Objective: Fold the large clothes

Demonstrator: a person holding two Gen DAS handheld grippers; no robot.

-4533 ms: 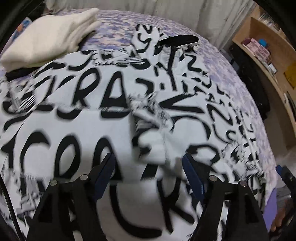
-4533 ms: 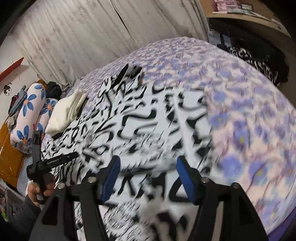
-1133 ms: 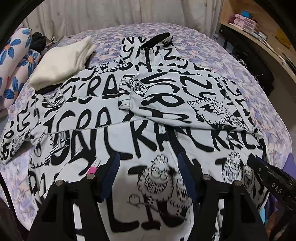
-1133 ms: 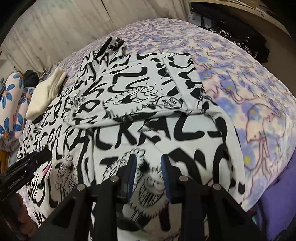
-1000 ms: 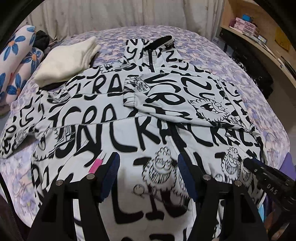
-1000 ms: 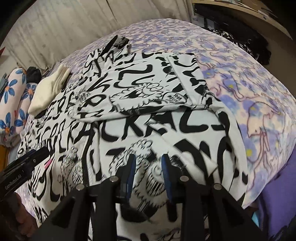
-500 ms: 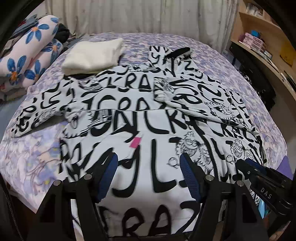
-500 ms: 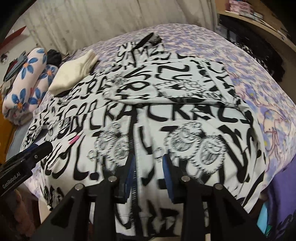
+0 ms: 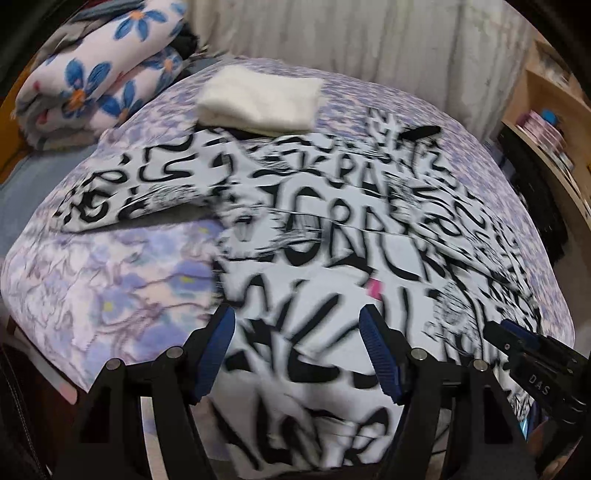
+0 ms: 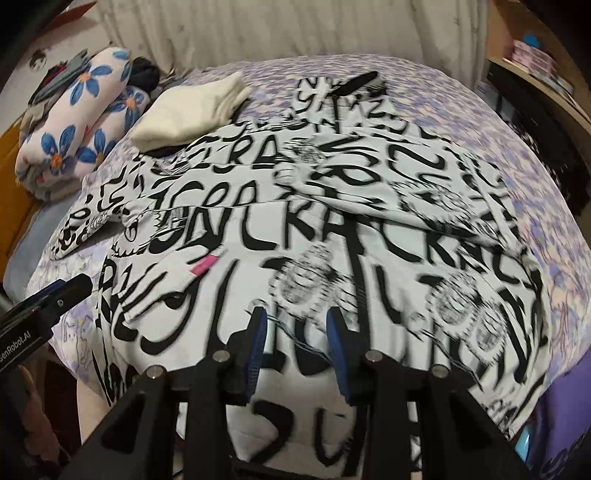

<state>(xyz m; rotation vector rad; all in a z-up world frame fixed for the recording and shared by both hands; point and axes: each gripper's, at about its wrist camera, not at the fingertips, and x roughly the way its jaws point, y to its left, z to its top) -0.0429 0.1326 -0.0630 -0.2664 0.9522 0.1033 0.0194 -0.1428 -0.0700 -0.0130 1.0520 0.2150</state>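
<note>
The left gripper (image 9: 295, 330) stands wide apart over the near part of a black-and-white printed jacket (image 9: 332, 229), its blue pads (image 9: 218, 347) clear of the cloth with nothing between them. The right gripper (image 10: 295, 332) stands narrowly apart, its jaws having just been opening, and nothing is pinched between them; whether its pads (image 10: 256, 339) brush the fabric below cannot be told through the blur. The jacket lies spread flat on a bed with a purple floral bedspread (image 9: 110, 280), covering most of the middle and reaching over the near edge. Its long axis runs from the near edge toward the curtain (image 10: 258, 33) at the far side, with the dark-trimmed top end (image 10: 356, 83) pointing away from the grippers and the hem nearest them. One sleeve (image 9: 133, 192) reaches out to the left across the bedspread; the other sleeve (image 10: 406, 184) is folded across the body on the right. A small pink tag (image 10: 203, 266) shows on the front, left of centre. A folded cream garment (image 9: 258, 101) rests at the jacket's far left corner, overlapping its edge, and a rolled floral blanket (image 10: 74, 125) lies beyond it at the left. Wooden shelves (image 9: 550, 122) stand along the right side of the bed.
</note>
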